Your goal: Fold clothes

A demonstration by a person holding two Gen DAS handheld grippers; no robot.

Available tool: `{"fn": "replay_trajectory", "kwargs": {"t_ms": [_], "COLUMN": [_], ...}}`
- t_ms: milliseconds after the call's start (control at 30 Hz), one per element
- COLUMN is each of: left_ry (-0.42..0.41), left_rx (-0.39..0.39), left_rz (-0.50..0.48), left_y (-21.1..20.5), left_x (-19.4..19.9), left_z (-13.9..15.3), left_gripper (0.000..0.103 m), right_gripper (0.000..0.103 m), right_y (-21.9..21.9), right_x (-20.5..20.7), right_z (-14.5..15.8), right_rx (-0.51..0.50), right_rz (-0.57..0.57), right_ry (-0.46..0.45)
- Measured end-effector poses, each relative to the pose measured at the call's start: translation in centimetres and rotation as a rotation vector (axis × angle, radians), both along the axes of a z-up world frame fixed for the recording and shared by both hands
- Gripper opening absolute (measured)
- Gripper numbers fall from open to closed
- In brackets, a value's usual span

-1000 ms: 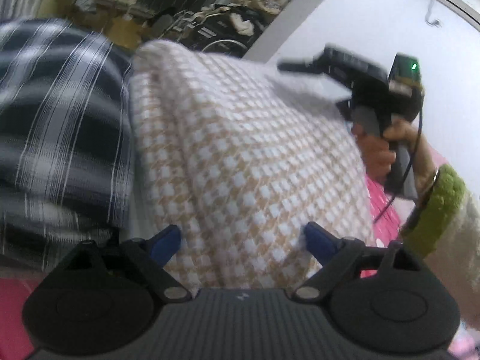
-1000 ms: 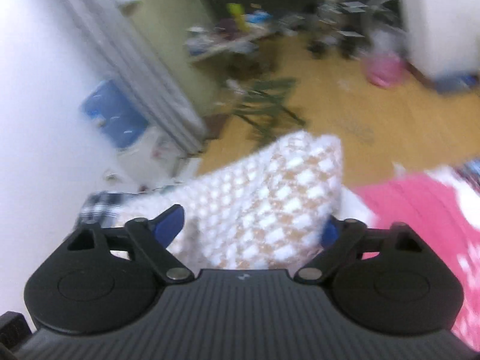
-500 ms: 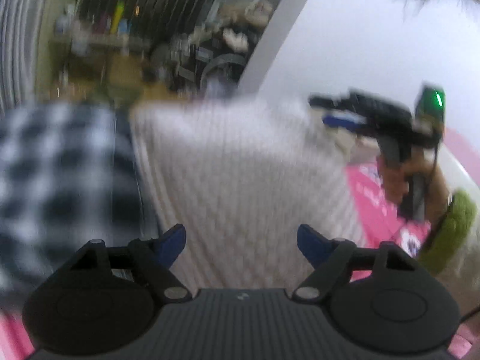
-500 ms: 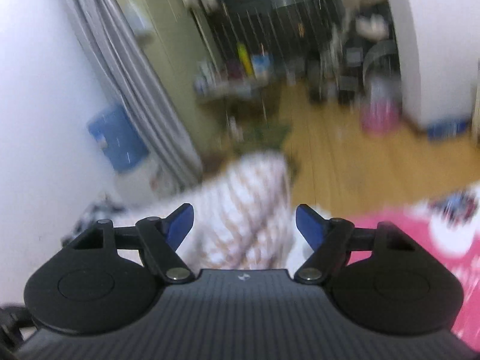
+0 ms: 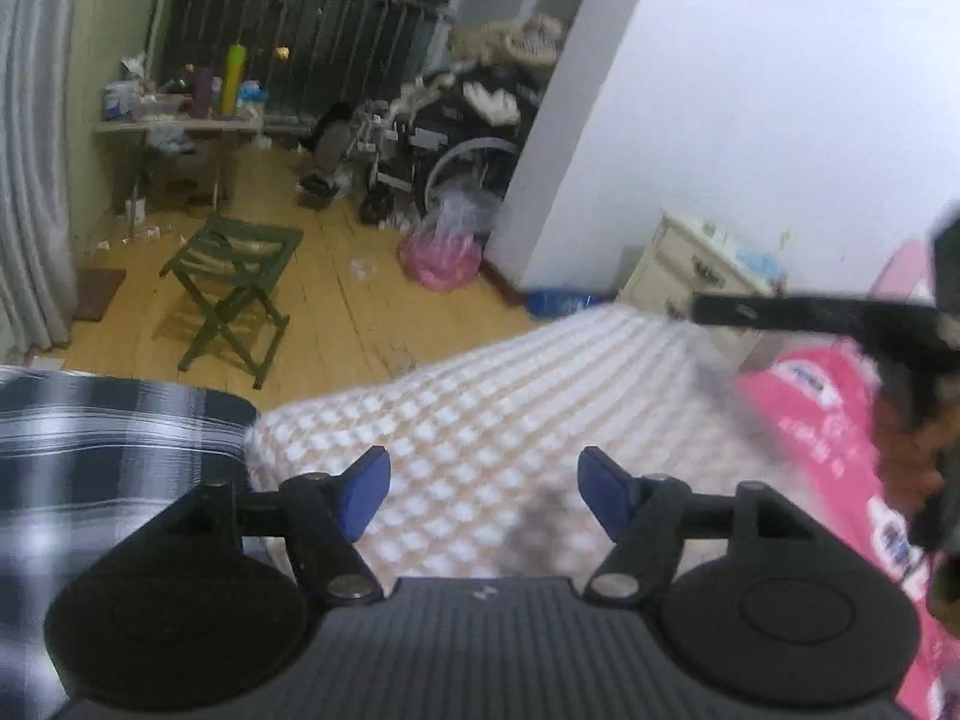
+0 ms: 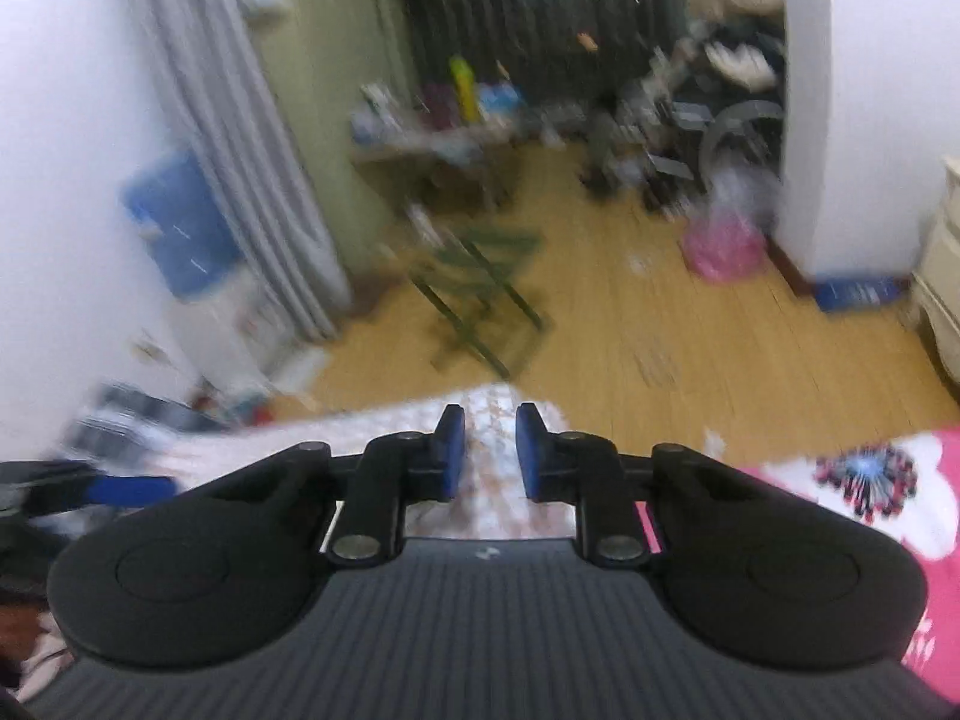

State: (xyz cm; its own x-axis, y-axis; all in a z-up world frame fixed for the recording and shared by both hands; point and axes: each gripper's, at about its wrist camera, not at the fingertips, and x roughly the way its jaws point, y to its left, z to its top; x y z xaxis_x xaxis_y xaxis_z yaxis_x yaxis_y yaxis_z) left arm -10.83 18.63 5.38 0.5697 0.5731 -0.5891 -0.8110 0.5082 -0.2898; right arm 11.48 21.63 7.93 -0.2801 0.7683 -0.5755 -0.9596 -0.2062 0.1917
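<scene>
Right gripper (image 6: 486,450) jaws just closing, now narrow, pinching far edge of checked garment (image 5: 510,420); left gripper (image 5: 483,495) jaws just closing, still wide, holding nothing. Garment beige-and-white houndstooth, spread flat on pink bed cover (image 5: 810,420), beside dark plaid cloth (image 5: 102,438) at left edge.

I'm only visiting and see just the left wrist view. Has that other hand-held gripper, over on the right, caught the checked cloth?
Observer: Yes. The right wrist view shows the right hand-held gripper has just been closing, and the cloth is pinched between its blue pads.
Visitor: What lies beside it there?
Observer: A pink cover with a dark flower print on a white patch.
</scene>
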Motion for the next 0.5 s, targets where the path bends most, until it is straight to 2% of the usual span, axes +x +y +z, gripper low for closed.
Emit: {"fn": "replay_trajectory", "kwargs": {"t_ms": [33, 133, 167, 200, 233, 267, 333, 400, 500], "left_ry": [-0.005, 0.006, 0.030, 0.069, 0.116, 0.162, 0.210, 0.190, 0.184], "left_rx": [0.013, -0.006, -0.025, -0.041, -0.025, 0.011, 0.059, 0.028, -0.019], "left_rz": [-0.023, -0.161, -0.217, -0.256, -0.266, -0.263, -0.239, -0.189, -0.116], "left_y": [-1.7, -6.7, -8.2, -9.4, -10.1, -10.8, -11.9, -12.9, -15.9], "left_x": [-0.2, 0.9, 1.8, 2.7, 3.5, 4.2, 4.7, 4.0, 2.2], "left_z": [0.6, 0.7, -0.2, -1.4, -2.6, -3.6, -3.1, -1.0, 2.4], "left_gripper": [0.075, 0.078, 0.078, 0.078, 0.078, 0.079, 0.078, 0.079, 0.086], "right_gripper": [0.019, 0.020, 0.019, 0.019, 0.019, 0.019, 0.019, 0.021, 0.021], "right_y": [-2.0, -9.2, -10.3, -11.8, -12.5, -12.9, -12.9, -13.7, -18.7], "right_x": [0.0, -0.8, -1.4, -2.4, -3.4, -4.5, -5.4, -5.3, -4.6], "right_z": [1.6, 2.7, 2.3, 1.0, -0.6, -3.0, -5.2, -3.4, 0.5], "right_rx": [0.029, -0.002, -0.035, -0.070, -0.101, -0.109, -0.112, -0.127, -0.151], "right_rz": [0.024, 0.124, 0.158, 0.180, 0.178, 0.145, 0.092, 0.021, -0.068], "right_ry": [-0.002, 0.022, 0.033, 0.012, -0.033, -0.115, -0.158, -0.123, -0.048]}}
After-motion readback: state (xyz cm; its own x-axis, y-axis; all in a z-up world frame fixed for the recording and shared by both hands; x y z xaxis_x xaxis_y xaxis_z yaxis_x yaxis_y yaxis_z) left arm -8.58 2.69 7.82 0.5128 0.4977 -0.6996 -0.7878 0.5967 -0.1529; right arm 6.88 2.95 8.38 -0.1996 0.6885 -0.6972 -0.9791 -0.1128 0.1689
